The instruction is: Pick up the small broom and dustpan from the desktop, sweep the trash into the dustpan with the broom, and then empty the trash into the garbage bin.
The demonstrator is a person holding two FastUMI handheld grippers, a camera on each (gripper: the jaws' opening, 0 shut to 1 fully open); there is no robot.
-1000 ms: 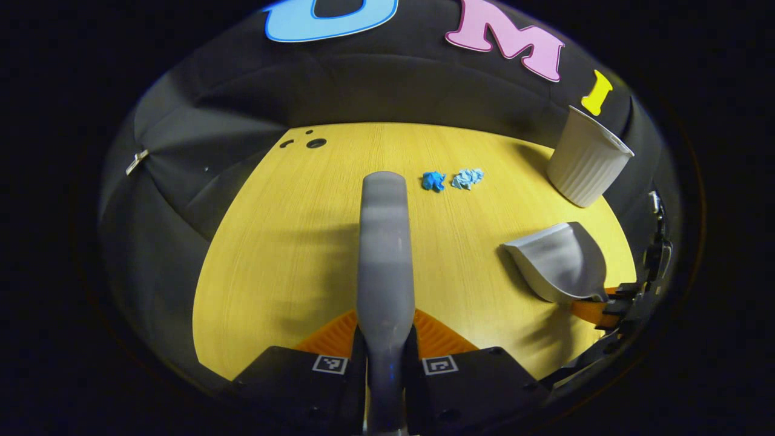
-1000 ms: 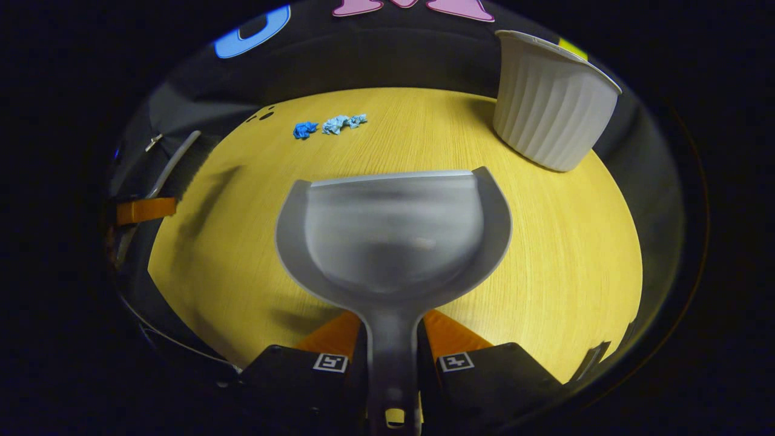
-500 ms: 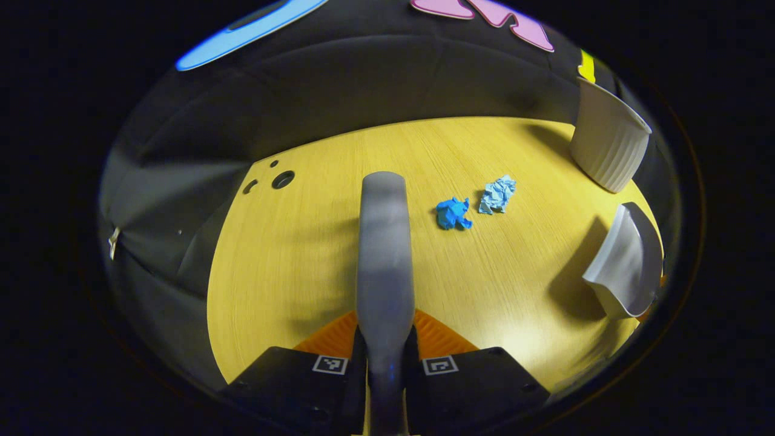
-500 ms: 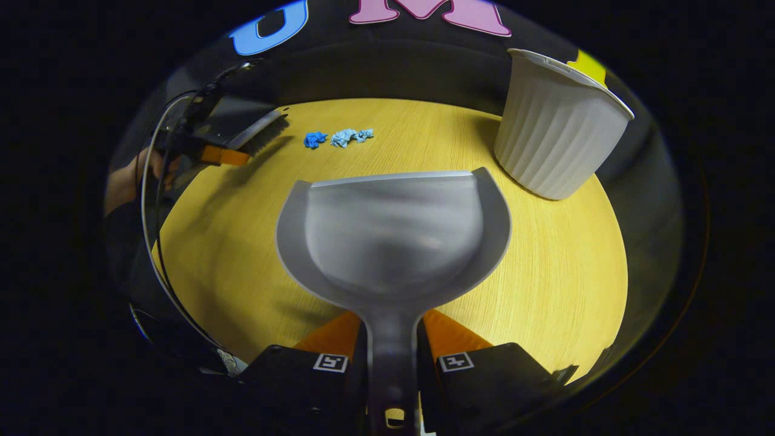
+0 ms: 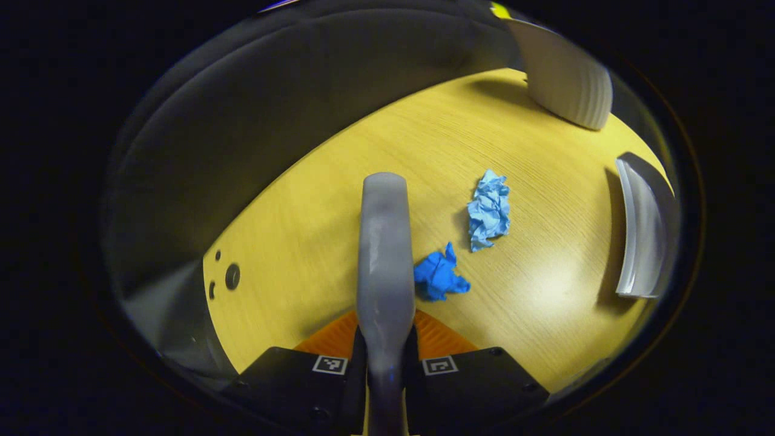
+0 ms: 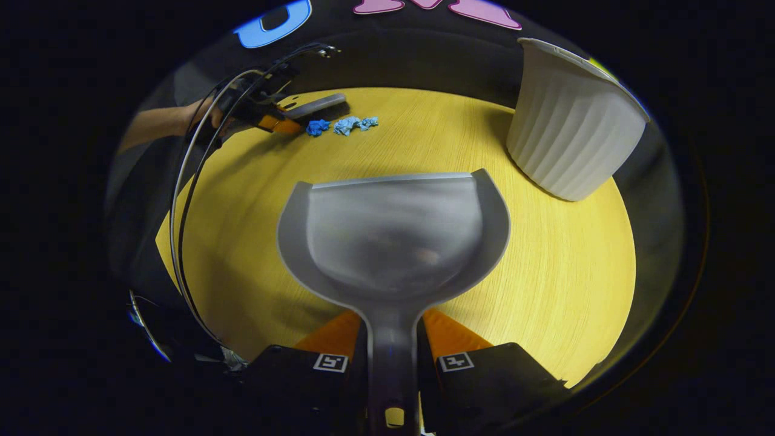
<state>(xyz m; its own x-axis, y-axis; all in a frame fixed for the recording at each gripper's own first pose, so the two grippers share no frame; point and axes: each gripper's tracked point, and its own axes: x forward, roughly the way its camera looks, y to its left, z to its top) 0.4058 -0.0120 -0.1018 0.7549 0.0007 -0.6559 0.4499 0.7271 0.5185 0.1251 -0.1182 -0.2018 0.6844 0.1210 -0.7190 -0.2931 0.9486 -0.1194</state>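
Your left gripper (image 5: 385, 357) pinches the broom (image 5: 384, 254) by its handle, both fingers pressed against it; the broom runs straight ahead from the fingers, over the desk (image 5: 339, 200). In the right gripper view the broom (image 6: 312, 107) is held low at the far side of the desk (image 6: 242, 212), with the hand (image 6: 203, 115) and the left gripper (image 6: 272, 121) behind it and cables looping back from them. The dark blue wad (image 5: 439, 277) lies just beside the broom, on its right in the left gripper view; whether they touch, you cannot tell. The pale blue wad (image 5: 489, 210) lies near it, a little farther on. In the right gripper view the dark wad (image 6: 316, 126) and pale wad (image 6: 354, 124) sit in a row just right of the broom.

Your right gripper (image 6: 392, 363) clamps the dustpan (image 6: 393, 233) by its handle, fingers tight on both sides, mouth facing away. In the left gripper view the dustpan (image 5: 645, 227) stands well to the right of the wads, apart from them.

The ribbed white bin (image 6: 572, 127) stands upright at the far right of the desk; the left gripper view catches the bin (image 5: 566, 72) at its upper right.
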